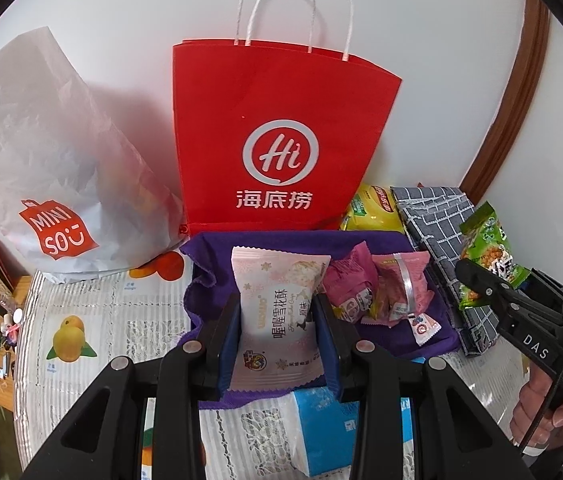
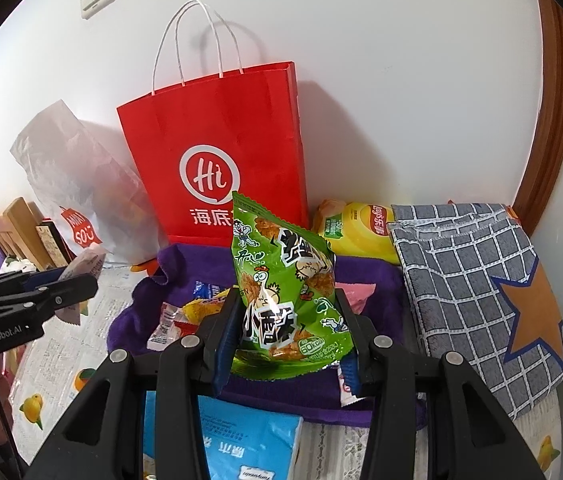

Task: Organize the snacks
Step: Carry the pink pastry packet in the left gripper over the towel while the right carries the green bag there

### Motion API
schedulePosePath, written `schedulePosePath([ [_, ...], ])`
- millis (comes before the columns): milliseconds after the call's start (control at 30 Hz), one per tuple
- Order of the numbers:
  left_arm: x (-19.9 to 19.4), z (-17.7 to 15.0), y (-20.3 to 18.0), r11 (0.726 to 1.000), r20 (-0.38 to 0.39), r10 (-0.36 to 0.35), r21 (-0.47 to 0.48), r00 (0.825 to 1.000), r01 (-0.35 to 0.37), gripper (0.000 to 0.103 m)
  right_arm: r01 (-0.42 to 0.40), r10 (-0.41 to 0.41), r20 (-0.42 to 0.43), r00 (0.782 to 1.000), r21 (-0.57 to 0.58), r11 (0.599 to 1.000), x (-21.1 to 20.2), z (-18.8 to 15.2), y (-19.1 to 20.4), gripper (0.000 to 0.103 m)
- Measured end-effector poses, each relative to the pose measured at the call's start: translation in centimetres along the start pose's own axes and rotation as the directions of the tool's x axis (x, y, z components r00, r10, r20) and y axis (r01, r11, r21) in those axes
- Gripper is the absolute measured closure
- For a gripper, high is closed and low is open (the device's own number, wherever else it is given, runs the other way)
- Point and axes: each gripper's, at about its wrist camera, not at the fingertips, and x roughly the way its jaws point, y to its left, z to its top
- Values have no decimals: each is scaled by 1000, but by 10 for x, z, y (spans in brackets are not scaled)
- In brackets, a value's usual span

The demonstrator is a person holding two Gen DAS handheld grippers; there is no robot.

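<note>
Both tongs (image 1: pixel 277 322) (image 2: pixel 287 334) level, each gripping snacks

The paper bag (image 1: pixel 281 140) stands behind the cloth (image 1: pixel 401 332), plastic bag (image 1: pixel 53 168) left, chip bag (image 1: pixel 373 208) right.

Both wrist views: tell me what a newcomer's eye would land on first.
The tall red paper bag with its white Hi logo stands against the wall, behind the purple cloth strewn with snacks. Up close, the left claw grips a pale pink snack packet, and the right claw holds a bright green snack bag upright. A white Miniso bag slumps left of the red one.
</note>
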Motion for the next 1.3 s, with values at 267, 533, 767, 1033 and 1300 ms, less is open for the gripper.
schedulePosePath([
  [267, 12, 8, 17, 999, -9, 19, -34, 1000, -19, 69, 31, -31, -2, 1000, 25, 999, 14, 8, -21, 60],
  [533, 32, 13, 18, 999, -27, 10, -43, 1000, -11, 69, 51, -50, -18, 999, 33, 998, 30, 10, -32, 60],
  [767, 52, 18, 10, 1000, -46, -12, -28, 999, 10, 69, 34, -33, -54, 998, 8, 999, 47, 8, -29, 60],
  [1033, 74, 16, 10, 999, -79, -17, -42, 997, 14, 69, 18, -21, -98, 995, -31, 999, 65, 1, -23, 60],
  [1300, 96, 10, 12, 999, -130, -5, -42, 991, -1, 69, -31, 23, -148, 989, -54, 998, 84, -9, -14, 60],
])
